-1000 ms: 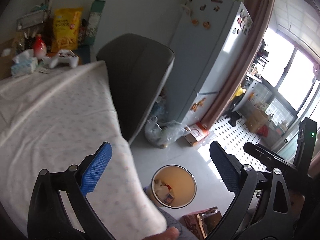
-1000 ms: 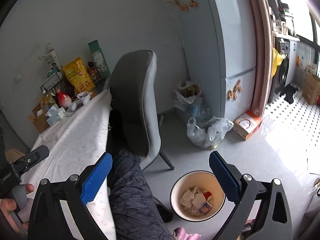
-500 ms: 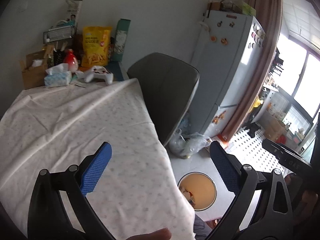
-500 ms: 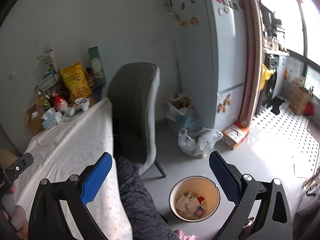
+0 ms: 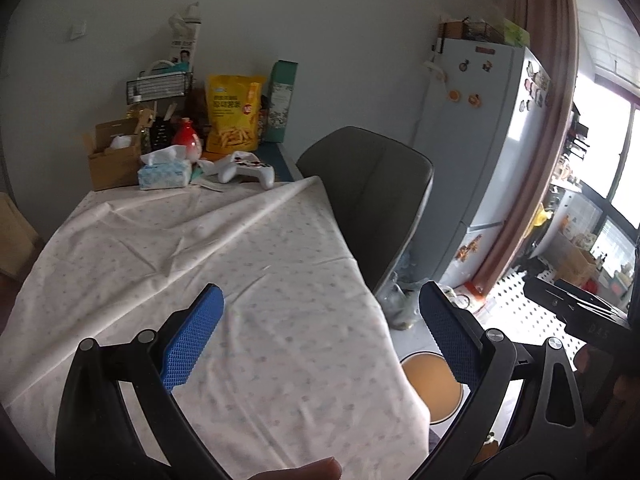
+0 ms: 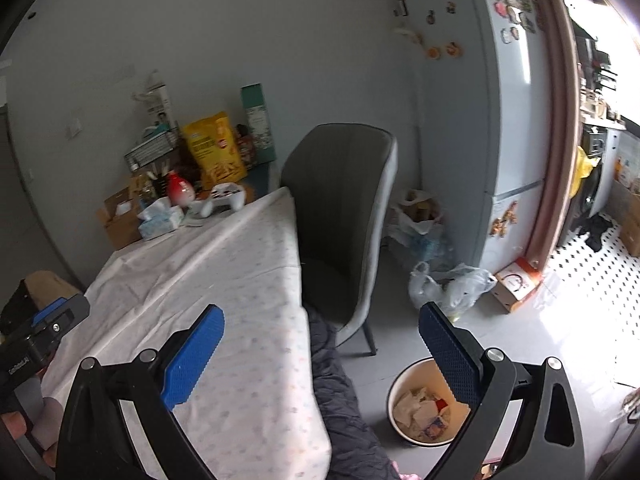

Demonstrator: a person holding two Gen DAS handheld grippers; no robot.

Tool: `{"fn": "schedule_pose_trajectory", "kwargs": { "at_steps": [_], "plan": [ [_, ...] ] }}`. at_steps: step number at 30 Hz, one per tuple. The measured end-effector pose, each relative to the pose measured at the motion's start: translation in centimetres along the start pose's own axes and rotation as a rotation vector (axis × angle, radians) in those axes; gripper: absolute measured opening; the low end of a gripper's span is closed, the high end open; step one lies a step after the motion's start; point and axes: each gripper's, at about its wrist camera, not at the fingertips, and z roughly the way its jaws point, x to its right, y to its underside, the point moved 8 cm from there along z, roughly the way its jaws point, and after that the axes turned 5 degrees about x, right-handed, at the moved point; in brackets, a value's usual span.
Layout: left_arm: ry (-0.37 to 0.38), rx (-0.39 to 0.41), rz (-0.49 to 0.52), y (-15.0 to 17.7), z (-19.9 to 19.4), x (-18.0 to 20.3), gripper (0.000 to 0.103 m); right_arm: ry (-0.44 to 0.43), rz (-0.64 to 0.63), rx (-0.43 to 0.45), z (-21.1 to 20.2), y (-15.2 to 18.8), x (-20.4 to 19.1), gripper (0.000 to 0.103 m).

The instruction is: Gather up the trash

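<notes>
A round cream bin [image 6: 420, 404] stands on the floor at the table's right, holding crumpled paper and wrappers; the left wrist view shows only its rim [image 5: 434, 384] past the cloth's corner. My left gripper [image 5: 320, 338] hangs open over the near part of the white cloth-covered table [image 5: 200, 248], nothing between its blue pads. My right gripper [image 6: 320, 350] is open too, above the table's right edge, with the bin below its right finger. The right gripper's body [image 5: 576, 312] shows at the left wrist view's right edge.
A grey chair [image 6: 340, 208] is pushed against the table's right side. At the table's far end sit a tissue pack [image 5: 164, 170], a white game controller [image 5: 248, 170], a yellow snack bag [image 5: 232, 116] and boxes. Plastic bags [image 6: 448, 284] and a fridge [image 6: 480, 100] stand beyond the bin.
Both grippers have risen and swung left, away from the bin and over the table. Each stays open and holds nothing.
</notes>
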Motion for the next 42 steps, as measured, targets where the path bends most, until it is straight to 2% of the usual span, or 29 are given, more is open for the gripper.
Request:
{"fn": "schedule_pose_trajectory", "kwargs": {
  "at_steps": [13, 42],
  "plan": [
    [-0.036, 0.012, -0.024, 0.5, -1.2, -2.0, 0.097, -0.067, -0.017, -0.02, 1.2, 0.6, -2.3, 0.095],
    [-0.066, 0.042, -0.054, 0.8, -3.7, -3.2, 0.097, -0.111, -0.056, -0.006, 0.2, 1.4, -3.6, 0.095]
  ]
}}
